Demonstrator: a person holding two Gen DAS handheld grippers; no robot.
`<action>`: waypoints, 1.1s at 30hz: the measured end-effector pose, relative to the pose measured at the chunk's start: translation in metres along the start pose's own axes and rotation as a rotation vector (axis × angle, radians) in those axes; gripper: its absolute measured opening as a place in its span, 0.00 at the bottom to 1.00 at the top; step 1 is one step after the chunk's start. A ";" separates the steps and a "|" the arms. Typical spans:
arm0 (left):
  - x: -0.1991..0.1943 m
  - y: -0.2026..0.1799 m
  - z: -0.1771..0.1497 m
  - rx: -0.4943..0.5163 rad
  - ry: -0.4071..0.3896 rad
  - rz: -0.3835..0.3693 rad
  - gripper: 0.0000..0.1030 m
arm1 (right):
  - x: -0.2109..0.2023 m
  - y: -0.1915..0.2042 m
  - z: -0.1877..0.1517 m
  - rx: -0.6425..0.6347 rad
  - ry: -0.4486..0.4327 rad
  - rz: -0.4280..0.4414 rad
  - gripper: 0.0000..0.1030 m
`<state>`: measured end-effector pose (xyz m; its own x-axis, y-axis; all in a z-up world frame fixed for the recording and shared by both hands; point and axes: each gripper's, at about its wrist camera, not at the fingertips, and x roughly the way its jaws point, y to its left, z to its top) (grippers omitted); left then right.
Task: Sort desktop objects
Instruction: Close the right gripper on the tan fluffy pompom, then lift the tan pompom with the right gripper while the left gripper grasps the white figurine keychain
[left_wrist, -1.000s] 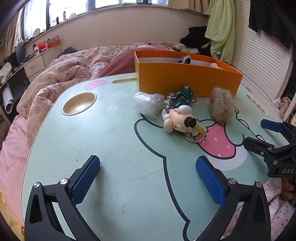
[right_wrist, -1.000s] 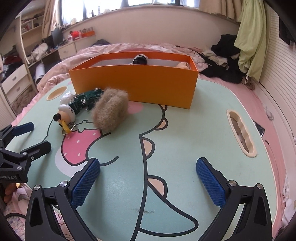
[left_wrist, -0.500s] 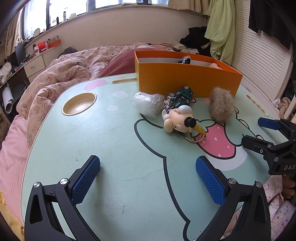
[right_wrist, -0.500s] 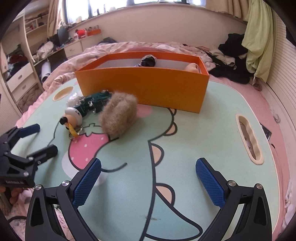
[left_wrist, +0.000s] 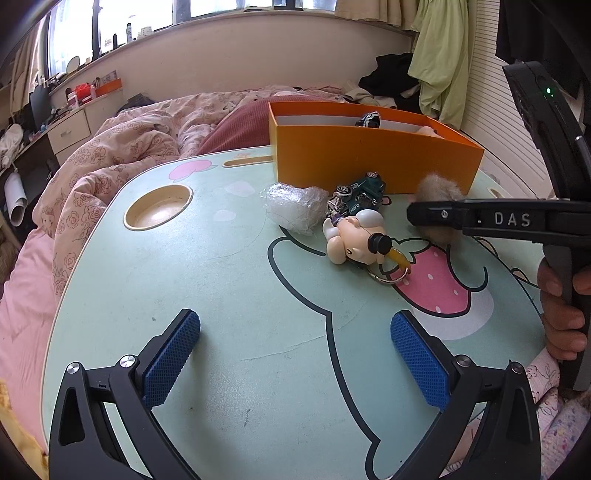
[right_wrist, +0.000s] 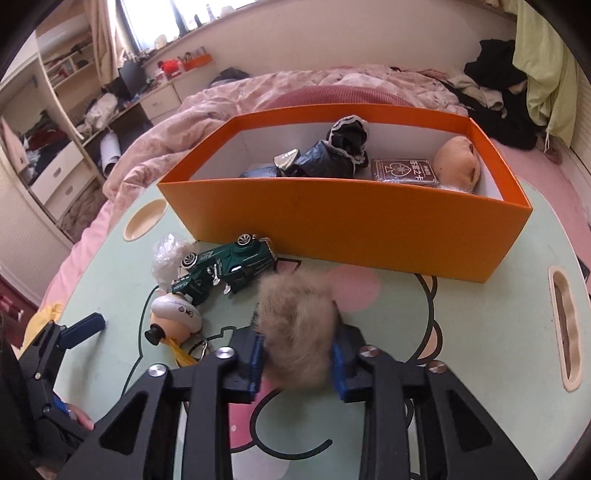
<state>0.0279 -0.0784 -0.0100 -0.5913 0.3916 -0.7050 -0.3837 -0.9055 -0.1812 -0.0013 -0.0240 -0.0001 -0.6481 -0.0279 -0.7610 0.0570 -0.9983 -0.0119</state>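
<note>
R gripper (right_wrist: 297, 363) clenched on fur pom-pom (right_wrist: 297, 332), orange box (right_wrist: 369, 225) at 12 o'clock; soft, light, likely squashes, so grip mid-body. L gripper (left_wrist: 295, 354) released, empty.

Both tools are matte black, braced with triangular cut-outs and silver screws; the left gripper (left_wrist: 295, 350) carries blue cross-hatched pads (left_wrist: 168, 356); the right gripper (right_wrist: 297, 360) bears white lettering "DAS" (plus a green light); bare fingers (left_wrist: 561, 317) wrap its handle.

Left gripper (left_wrist: 291, 352) gapes; right gripper (left_wrist: 421, 216) at fur ball (left_wrist: 437, 192).
</note>
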 end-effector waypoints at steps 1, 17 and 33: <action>0.000 0.000 0.000 0.000 -0.001 0.000 1.00 | -0.005 -0.001 -0.005 -0.006 -0.011 0.006 0.24; 0.000 0.000 0.000 0.000 -0.002 -0.001 1.00 | -0.058 -0.034 -0.076 -0.033 -0.164 -0.098 0.63; -0.003 0.004 0.001 -0.025 -0.013 -0.007 1.00 | -0.064 -0.018 -0.076 -0.106 -0.246 -0.081 0.22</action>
<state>0.0279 -0.0826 -0.0081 -0.5980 0.4000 -0.6946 -0.3703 -0.9064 -0.2033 0.0965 -0.0006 -0.0007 -0.8177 0.0273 -0.5750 0.0680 -0.9873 -0.1436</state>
